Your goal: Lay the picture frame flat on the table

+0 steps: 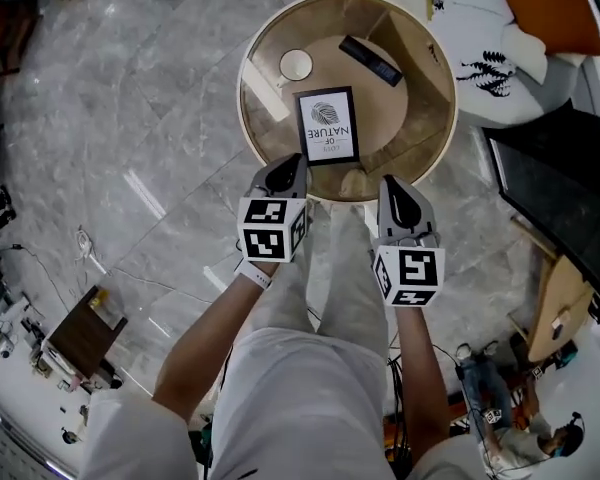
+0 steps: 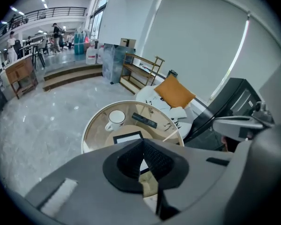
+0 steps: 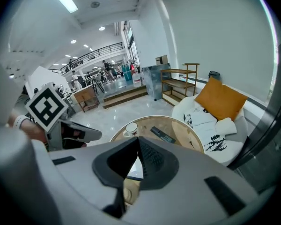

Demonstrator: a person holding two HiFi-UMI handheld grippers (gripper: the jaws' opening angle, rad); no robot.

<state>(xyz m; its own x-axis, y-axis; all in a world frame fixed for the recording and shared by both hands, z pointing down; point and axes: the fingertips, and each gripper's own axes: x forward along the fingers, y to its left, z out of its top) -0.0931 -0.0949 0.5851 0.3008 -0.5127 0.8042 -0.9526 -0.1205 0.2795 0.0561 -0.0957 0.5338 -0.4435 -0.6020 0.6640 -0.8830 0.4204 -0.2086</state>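
The black picture frame [image 1: 327, 125] with a white print stands on the round glass table [image 1: 244, 98], near its front edge, and seems to lean back; its face shows from above. My left gripper [image 1: 286, 168] hovers just short of the frame's lower left corner, shut, nothing between its jaws. In the left gripper view the frame [image 2: 128, 137] shows just past the closed left gripper [image 2: 143, 142]. My right gripper [image 1: 397, 192] is at the table's front edge, right of the frame, also shut and empty. In the right gripper view its tips [image 3: 139, 139] meet.
A white cup [image 1: 296, 65] and a dark remote [image 1: 371, 60] lie behind the frame on the table. A white sofa with an orange cushion [image 1: 546, 3] stands at the back right, a black panel [image 1: 550, 183] at the right. The person's legs are below the grippers.
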